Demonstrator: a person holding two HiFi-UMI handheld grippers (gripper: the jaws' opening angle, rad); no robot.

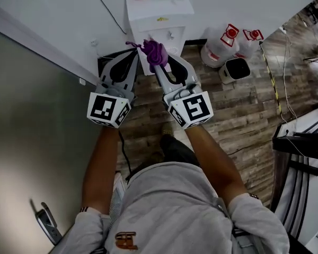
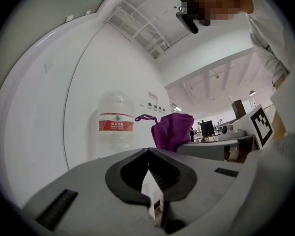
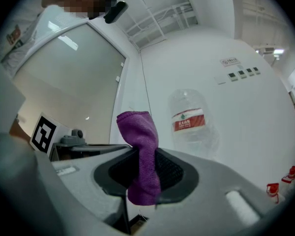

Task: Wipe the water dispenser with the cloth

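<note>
The white water dispenser (image 1: 158, 16) stands against the wall straight ahead, and a clear bottle with a red label (image 2: 116, 124) sits on top of it. A purple cloth (image 1: 155, 52) is bunched between the jaws of my right gripper (image 1: 159, 59), which is shut on it just in front of the dispenser's face. In the right gripper view the cloth (image 3: 141, 154) sticks up past the jaws, with the bottle (image 3: 189, 119) behind it. My left gripper (image 1: 133, 50) hangs beside it on the left. Its jaws meet at the tips and hold nothing (image 2: 148, 151).
Two spare water bottles with red caps (image 1: 225, 42) and a small white box (image 1: 235, 69) stand on the wooden floor right of the dispenser. A frosted glass door (image 1: 32, 120) with a handle (image 1: 45, 224) fills the left. A black cable (image 1: 108, 9) runs down the wall. Black racks (image 1: 302, 152) stand at the right.
</note>
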